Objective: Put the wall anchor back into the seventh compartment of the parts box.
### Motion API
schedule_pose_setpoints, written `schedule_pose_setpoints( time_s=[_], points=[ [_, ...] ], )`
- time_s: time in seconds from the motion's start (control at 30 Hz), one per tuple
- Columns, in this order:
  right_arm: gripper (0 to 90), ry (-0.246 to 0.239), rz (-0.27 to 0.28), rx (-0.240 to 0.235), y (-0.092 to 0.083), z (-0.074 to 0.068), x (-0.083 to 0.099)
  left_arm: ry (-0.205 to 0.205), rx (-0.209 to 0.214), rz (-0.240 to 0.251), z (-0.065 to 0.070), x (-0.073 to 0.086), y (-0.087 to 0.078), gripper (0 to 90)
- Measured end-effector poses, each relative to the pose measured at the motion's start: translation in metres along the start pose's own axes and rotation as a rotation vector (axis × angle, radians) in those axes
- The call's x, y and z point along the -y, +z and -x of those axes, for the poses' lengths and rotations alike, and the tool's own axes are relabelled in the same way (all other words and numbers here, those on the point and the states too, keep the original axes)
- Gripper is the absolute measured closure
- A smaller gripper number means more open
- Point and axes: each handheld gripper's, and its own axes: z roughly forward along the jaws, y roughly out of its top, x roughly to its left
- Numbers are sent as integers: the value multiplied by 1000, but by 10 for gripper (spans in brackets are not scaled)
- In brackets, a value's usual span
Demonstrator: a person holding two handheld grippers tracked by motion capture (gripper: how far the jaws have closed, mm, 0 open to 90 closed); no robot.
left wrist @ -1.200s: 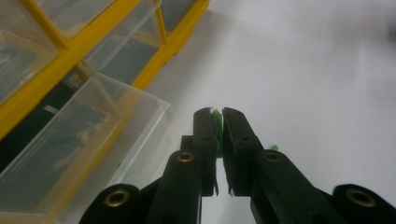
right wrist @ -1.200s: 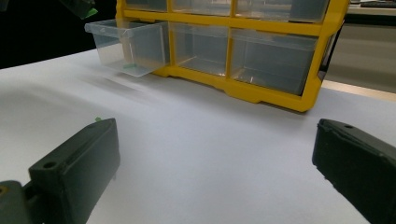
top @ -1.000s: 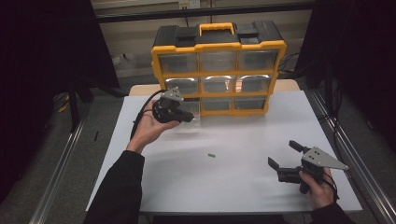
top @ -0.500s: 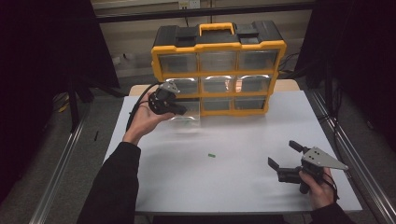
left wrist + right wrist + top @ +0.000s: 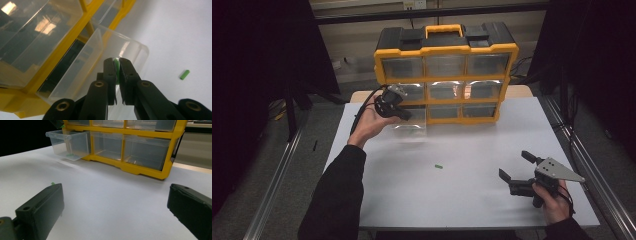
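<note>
A yellow and black drawer organizer [image 5: 444, 50] stands at the table's far side. Its bottom-left clear drawer [image 5: 409, 125] is pulled out. My left gripper [image 5: 404, 116] hovers over that drawer, shut on a small green piece [image 5: 115, 65] between its fingertips. In the left gripper view the drawer's rim [image 5: 130, 47] lies just below the jaws. A second green piece [image 5: 438, 166] lies on the white table. My right gripper [image 5: 513, 164] rests at the near right, open with nothing between its jaws. In the right gripper view, a green piece [image 5: 69, 154] lies in the drawer [image 5: 67, 143].
The white table [image 5: 472, 145] has free room between the organizer and the right gripper. The other drawers of the organizer [image 5: 140, 170] are pushed in. Metal rails [image 5: 277, 175] run along both sides of the table.
My left gripper has moved a little back toward the organizer, over the pulled-out drawer, still shut on the green piece. The right gripper has stayed where it was.
</note>
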Motion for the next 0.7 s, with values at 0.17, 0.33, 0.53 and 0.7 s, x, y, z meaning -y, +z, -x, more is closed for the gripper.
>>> schedule_pose_setpoints(
  time_s=[0.17,0.33,0.53,0.7],
  points=[
    [6,-1,1,1,0,0,0,-11,2,-17,-5,1,9,847],
    [6,5,3,0,0,0,0,2,14,-53,-10,3,15,846],
    [6,0,4,1,0,0,0,2,1,-92,-9,3,23,846],
    [6,0,3,-3,0,0,0,-22,3,-89,-8,3,30,846]
  ],
)
